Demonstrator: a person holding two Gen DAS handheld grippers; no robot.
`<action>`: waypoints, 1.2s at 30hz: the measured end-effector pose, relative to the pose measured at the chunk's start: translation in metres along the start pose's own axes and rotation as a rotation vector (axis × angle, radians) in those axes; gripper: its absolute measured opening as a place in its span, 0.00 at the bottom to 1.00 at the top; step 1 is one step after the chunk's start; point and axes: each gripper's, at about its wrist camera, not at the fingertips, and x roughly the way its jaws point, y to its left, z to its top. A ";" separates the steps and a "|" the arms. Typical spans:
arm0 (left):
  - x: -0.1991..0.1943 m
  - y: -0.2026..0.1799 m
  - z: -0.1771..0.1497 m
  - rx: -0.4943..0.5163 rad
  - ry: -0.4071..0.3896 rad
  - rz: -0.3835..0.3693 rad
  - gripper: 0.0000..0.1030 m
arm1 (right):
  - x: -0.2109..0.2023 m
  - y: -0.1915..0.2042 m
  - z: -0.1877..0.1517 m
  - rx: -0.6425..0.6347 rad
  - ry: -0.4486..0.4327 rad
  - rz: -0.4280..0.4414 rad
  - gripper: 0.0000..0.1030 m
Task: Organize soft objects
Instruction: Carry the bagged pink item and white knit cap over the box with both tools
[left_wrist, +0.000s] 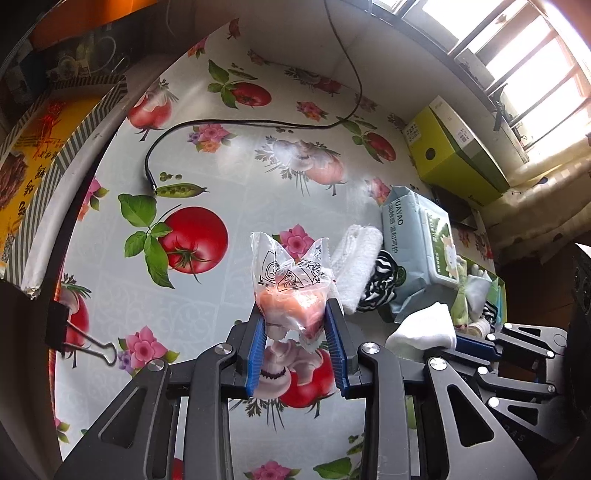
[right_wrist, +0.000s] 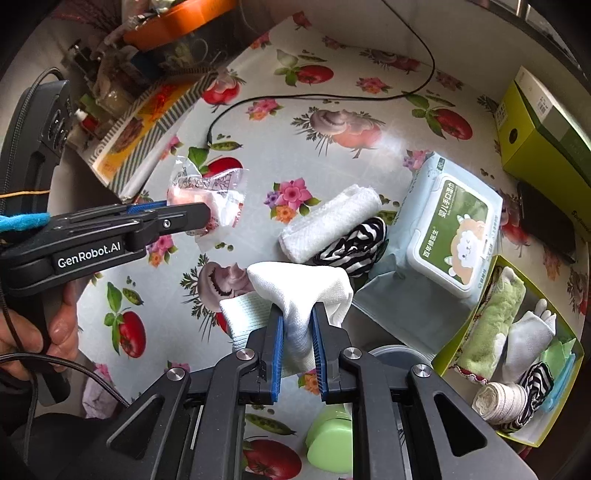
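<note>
1. Clearly lifted off the desk (left_wrist: 229, 155): clear plastic packet (left_wrist: 291, 284) with a soft orange-pink filling, clamped at its lower half in the left tool (left_wrist: 298, 354).
2. Likewise raised above the desk: white sock (right_wrist: 299, 295), pinched at a bunched fold in the right tool (right_wrist: 297, 354), blue pads pressed close on the cloth.
3. Judged light and limp, both. Slippery film on the packet, so better gripped across the padded filling than at the crinkled top. Sock floppy, apt to droop and snag; best taken at a gathered middle.
4. Shown only in the right wrist view: green box (right_wrist: 554, 435) at lower right, already holding a green towel (right_wrist: 491, 328), a white glove-like piece, a striped cloth and a roll of bandage. Probably the destination.
5. Seen in both views, lying on the desk beside the wet-wipes pack (right_wrist: 443, 229): rolled white towel (right_wrist: 328, 221) and striped fabric (right_wrist: 351, 243).
</note>
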 end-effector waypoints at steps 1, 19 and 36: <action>-0.002 -0.004 0.000 0.008 -0.002 0.000 0.31 | -0.005 -0.001 -0.001 0.008 -0.012 0.000 0.14; -0.018 -0.061 0.006 0.144 -0.022 -0.009 0.31 | -0.056 -0.039 -0.029 0.136 -0.122 -0.002 0.14; -0.009 -0.110 -0.003 0.250 0.033 -0.044 0.31 | -0.065 -0.086 -0.069 0.274 -0.138 -0.022 0.14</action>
